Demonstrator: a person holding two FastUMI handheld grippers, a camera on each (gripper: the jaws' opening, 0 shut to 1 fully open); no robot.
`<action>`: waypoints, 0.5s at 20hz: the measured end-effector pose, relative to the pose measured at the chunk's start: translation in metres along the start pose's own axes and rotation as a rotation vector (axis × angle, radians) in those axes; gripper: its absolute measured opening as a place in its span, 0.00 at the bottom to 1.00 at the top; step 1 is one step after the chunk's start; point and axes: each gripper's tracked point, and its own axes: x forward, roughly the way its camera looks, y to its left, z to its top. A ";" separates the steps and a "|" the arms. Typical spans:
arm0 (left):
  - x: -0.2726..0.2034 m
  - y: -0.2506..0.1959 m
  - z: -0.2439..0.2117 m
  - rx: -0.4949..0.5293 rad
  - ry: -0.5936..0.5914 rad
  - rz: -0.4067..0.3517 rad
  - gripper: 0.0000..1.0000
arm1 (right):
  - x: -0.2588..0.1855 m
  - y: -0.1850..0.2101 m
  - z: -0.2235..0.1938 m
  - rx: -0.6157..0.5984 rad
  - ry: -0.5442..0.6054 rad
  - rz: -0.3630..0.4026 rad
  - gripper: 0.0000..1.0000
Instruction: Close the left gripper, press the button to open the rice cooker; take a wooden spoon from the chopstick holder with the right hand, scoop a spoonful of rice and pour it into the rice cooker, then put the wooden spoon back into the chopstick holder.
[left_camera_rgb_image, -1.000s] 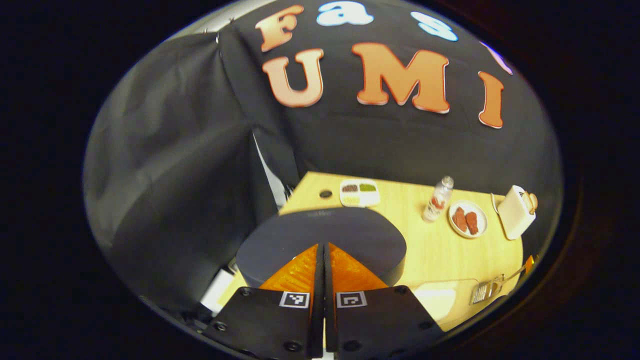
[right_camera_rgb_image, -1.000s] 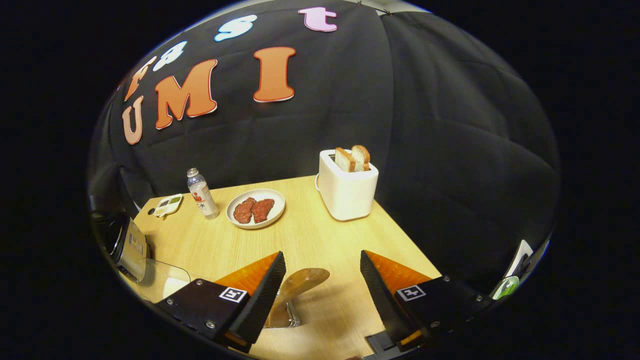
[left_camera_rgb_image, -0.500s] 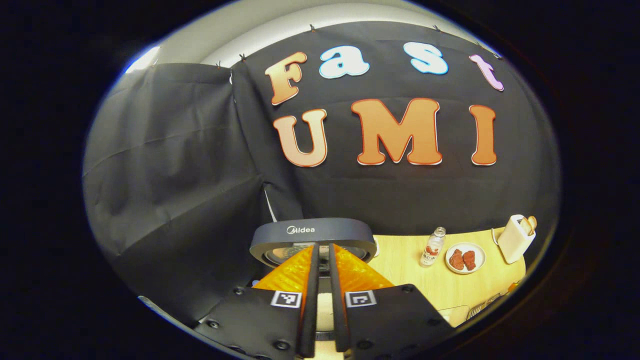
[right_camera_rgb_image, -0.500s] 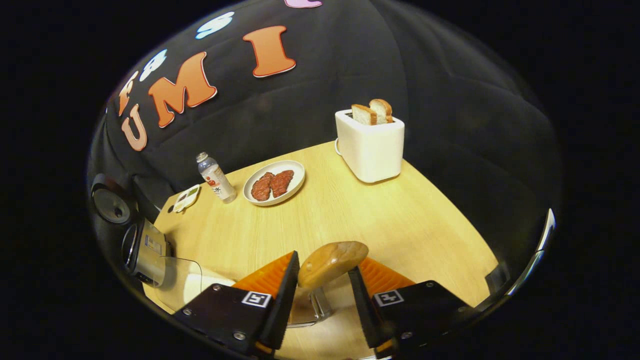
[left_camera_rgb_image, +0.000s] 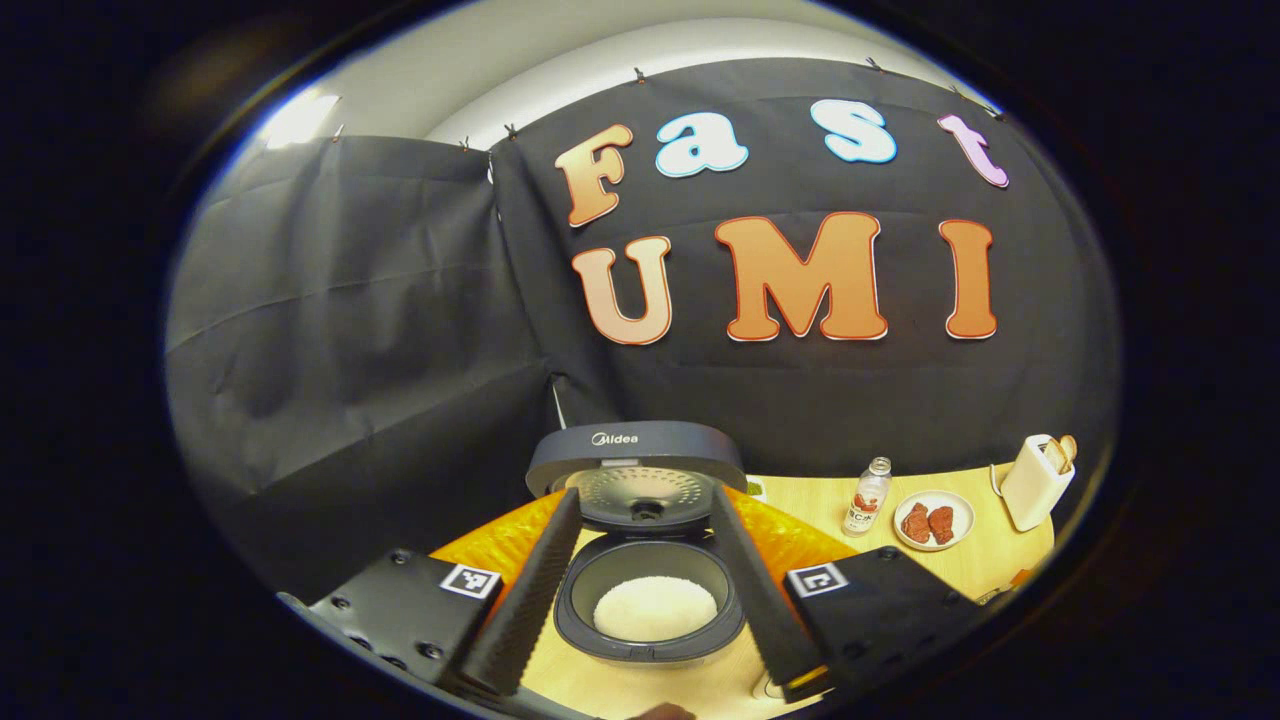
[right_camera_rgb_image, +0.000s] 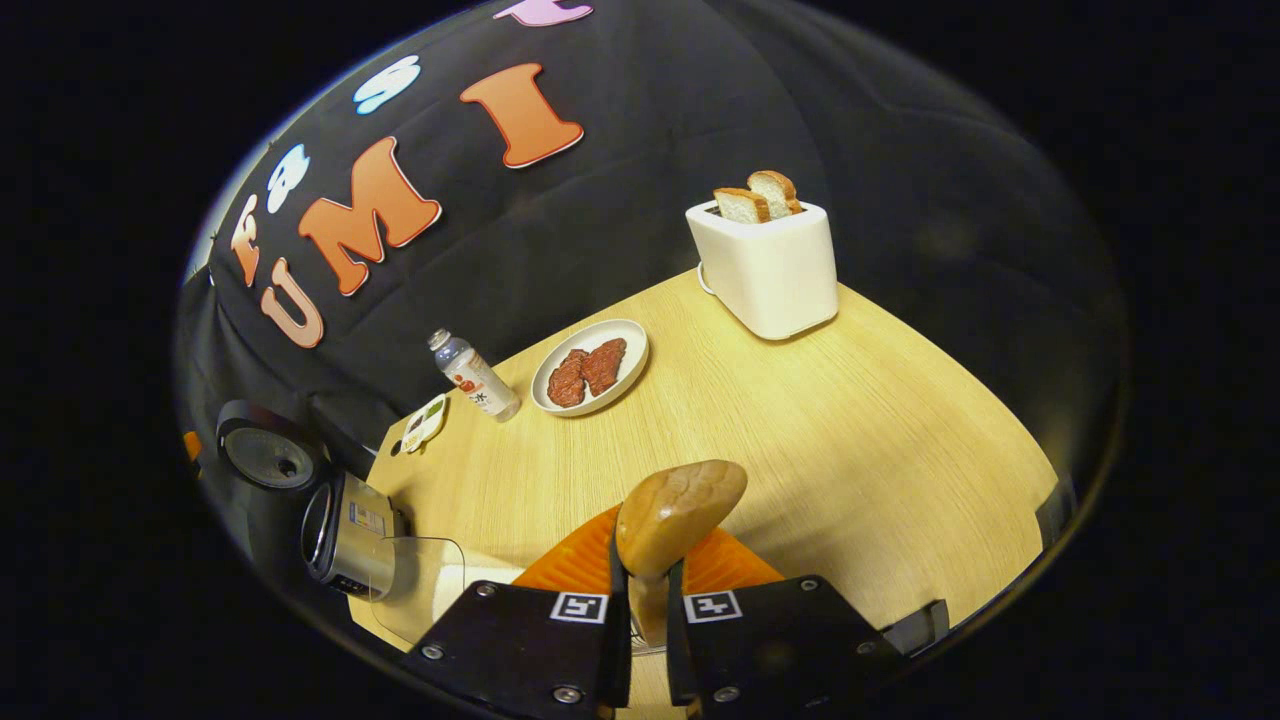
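Observation:
The dark rice cooker (left_camera_rgb_image: 650, 640) stands open right before my left gripper (left_camera_rgb_image: 643, 495), its lid (left_camera_rgb_image: 637, 452) upright and white rice (left_camera_rgb_image: 655, 605) lying in the inner pot. The left gripper is open, its fingers spread to either side of the pot and holding nothing. In the right gripper view, my right gripper (right_camera_rgb_image: 645, 575) is shut on the handle of a wooden spoon (right_camera_rgb_image: 680, 512), whose bowl sticks up above the fingertips. The chopstick holder is mostly hidden behind the fingers. The open rice cooker (right_camera_rgb_image: 345, 520) sits at the far left there, beside a clear container (right_camera_rgb_image: 425, 585) of rice.
On the wooden table (right_camera_rgb_image: 850, 430) stand a white toaster (right_camera_rgb_image: 770, 265) with two bread slices, a plate of meat (right_camera_rgb_image: 590, 365), a small bottle (right_camera_rgb_image: 475, 375) and a little divided dish (right_camera_rgb_image: 425, 420). The same bottle (left_camera_rgb_image: 865, 495), plate (left_camera_rgb_image: 930, 520) and toaster (left_camera_rgb_image: 1035, 480) lie to the cooker's right.
The cooker lid has swung up and open. My left gripper has drawn back and gone from shut to open. My right gripper has shut on the spoon.

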 end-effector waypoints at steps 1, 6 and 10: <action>-0.002 0.002 -0.004 -0.003 0.002 0.007 1.00 | 0.000 -0.001 0.000 0.008 0.003 -0.005 0.13; 0.015 0.013 -0.012 0.000 -0.027 -0.026 1.00 | -0.016 0.010 0.012 -0.009 -0.046 -0.058 0.05; 0.039 0.035 -0.001 0.063 -0.104 -0.056 1.00 | -0.041 0.040 0.035 -0.037 -0.157 -0.130 0.10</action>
